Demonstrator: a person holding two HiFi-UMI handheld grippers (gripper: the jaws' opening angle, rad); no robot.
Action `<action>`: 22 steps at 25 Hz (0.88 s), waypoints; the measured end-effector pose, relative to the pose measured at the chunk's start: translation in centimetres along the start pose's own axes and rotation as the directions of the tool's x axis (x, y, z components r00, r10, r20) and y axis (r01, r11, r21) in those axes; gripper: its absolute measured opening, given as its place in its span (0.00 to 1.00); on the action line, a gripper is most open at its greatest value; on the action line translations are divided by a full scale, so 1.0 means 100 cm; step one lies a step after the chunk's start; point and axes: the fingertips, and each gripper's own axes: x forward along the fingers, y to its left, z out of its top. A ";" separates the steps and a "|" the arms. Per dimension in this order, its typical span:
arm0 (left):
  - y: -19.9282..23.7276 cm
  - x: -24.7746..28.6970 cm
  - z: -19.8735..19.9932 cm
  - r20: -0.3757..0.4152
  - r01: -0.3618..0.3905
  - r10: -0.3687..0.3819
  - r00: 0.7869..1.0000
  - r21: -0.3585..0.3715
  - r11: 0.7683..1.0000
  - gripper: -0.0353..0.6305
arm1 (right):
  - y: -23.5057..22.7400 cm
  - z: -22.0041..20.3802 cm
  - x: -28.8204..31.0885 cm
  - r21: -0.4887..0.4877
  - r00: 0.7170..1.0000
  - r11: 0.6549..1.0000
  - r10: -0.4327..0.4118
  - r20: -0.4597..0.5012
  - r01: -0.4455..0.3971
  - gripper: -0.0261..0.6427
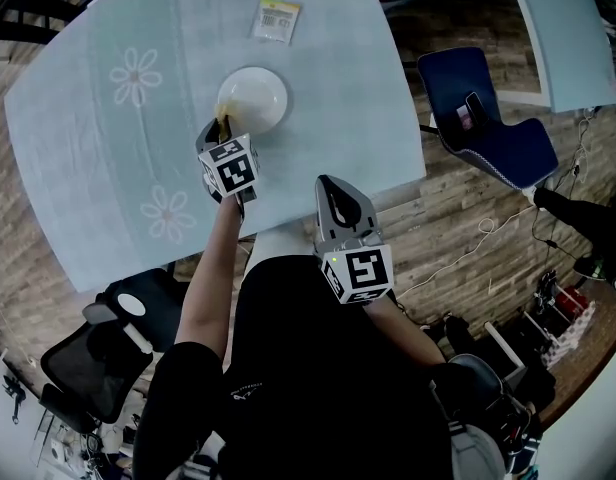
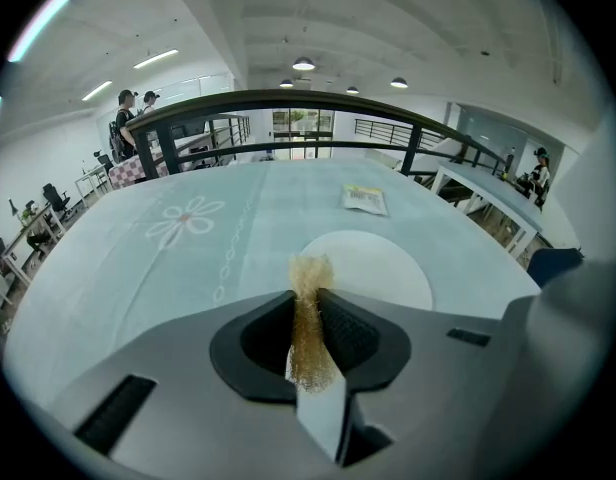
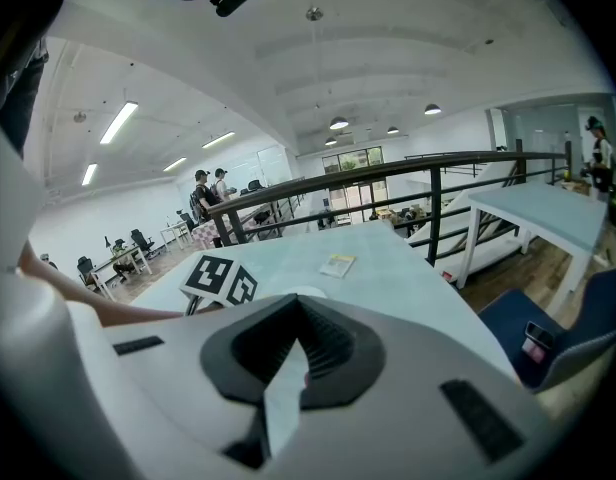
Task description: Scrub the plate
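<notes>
1. I'm holding the left gripper (image 1: 217, 131) over the light blue bench (image 1: 98, 158) with its white flower prints. Its jaws are pinching a golden mesh scrubber (image 2: 310, 336).
2. The jaws are nearly together. Only the thin wad of mesh is sitting between them, and a frayed tuft is sticking out past the tips.
3. The round white plate (image 1: 256, 96) is lying flat on the bench, toward its far middle, just ahead of the left gripper's tips.
4. In the head view the scrubber tuft (image 1: 224, 123) is sitting at the plate's near-left rim. I can't tell whether it's actually touching.
5. In the left gripper view the plate (image 2: 378, 268) is showing just beyond and slightly right of the tuft.
6. I'm holding the right gripper (image 1: 331, 186) at the bench's near edge, close to my body and well apart from the plate.
7. Its jaws (image 3: 294, 306) are pressed together with nothing between them.
8. A small yellowish packet (image 1: 276, 20) is lying flat on the bench beyond the plate, apart from it.
9. A dark blue chair (image 1: 493, 133) is standing on the wooden floor, off the bench's right side.
</notes>
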 end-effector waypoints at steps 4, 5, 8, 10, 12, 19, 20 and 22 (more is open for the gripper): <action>0.010 0.000 0.005 0.014 -0.031 0.031 0.999 0.003 1.000 0.16 | 0.001 0.001 -0.001 -0.002 1.000 1.000 0.000 0.006 0.000 0.05; 0.013 0.000 0.007 0.018 -0.038 0.038 0.999 0.005 0.999 0.16 | 0.000 0.002 -0.002 -0.003 1.000 1.000 0.000 0.009 0.000 0.05; 0.021 -0.002 0.010 0.023 -0.061 0.061 0.998 0.010 0.998 0.16 | -0.001 0.005 -0.002 -0.007 1.000 1.000 -0.002 0.020 0.002 0.05; 0.029 -0.006 0.010 0.019 -0.079 0.079 0.997 0.004 0.997 0.16 | -0.001 0.008 -0.003 -0.011 1.000 1.000 0.000 0.030 0.000 0.05; 0.037 -0.012 0.007 0.014 -0.093 0.093 0.996 -0.010 0.996 0.16 | -0.001 0.014 -0.005 -0.015 0.999 1.000 0.002 0.045 -0.001 0.05; 0.052 -0.039 -0.002 0.026 -0.097 0.098 0.995 -0.045 0.994 0.16 | 0.001 0.033 -0.011 -0.041 0.995 0.999 0.009 0.099 -0.005 0.05; 0.049 -0.045 -0.001 0.030 -0.072 0.074 0.997 -0.059 0.996 0.16 | 0.002 0.035 -0.013 -0.046 0.995 0.999 0.013 0.103 -0.009 0.05; 0.037 -0.062 0.006 0.071 0.017 -0.010 0.997 -0.094 0.995 0.16 | 0.006 0.040 -0.015 -0.052 0.993 0.998 0.024 0.113 -0.019 0.05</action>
